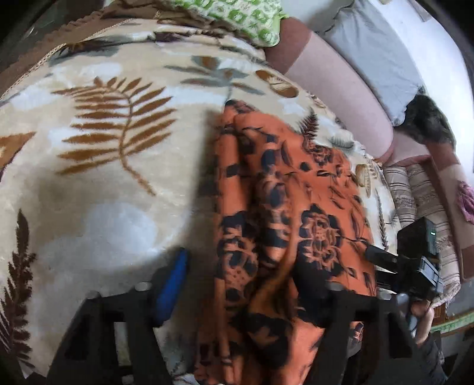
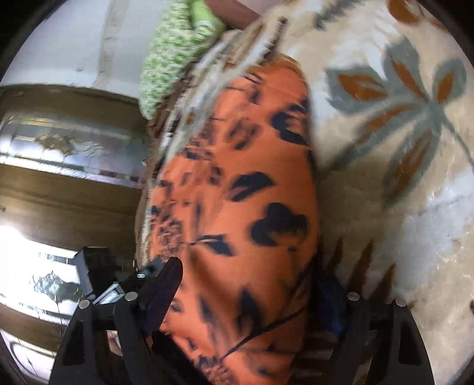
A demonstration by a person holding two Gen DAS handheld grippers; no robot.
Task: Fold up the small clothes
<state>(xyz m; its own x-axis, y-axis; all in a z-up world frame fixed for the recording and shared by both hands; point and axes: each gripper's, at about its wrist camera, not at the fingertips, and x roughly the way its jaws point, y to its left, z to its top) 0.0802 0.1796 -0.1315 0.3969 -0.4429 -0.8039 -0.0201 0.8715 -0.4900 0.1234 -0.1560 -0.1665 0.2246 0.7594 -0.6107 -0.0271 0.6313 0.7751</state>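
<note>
An orange cloth with black flowers [image 1: 284, 207] lies in a long bunched strip on the leaf-patterned blanket [image 1: 103, 148]. My left gripper [image 1: 243, 284] stands open over its near end. The blue left pad [image 1: 174, 284] is clear of the cloth, and the fabric drapes over the right finger. In the right wrist view the same cloth [image 2: 237, 192] fills the space between the fingers of my right gripper [image 2: 247, 290], whose jaws stand wide astride it. Its left finger [image 2: 166, 284] sits at the cloth's edge, and the right one is partly hidden behind a fold.
A green patterned pillow [image 1: 246, 17] lies at the far end of the bed. A pink bolster [image 1: 334, 88] and grey pillow [image 1: 376, 59] run along the right side, with striped rolled cushions [image 1: 414, 192] beyond. The right gripper's body [image 1: 414, 257] shows at the right edge. A wooden glass-panelled door [image 2: 65, 177] stands left.
</note>
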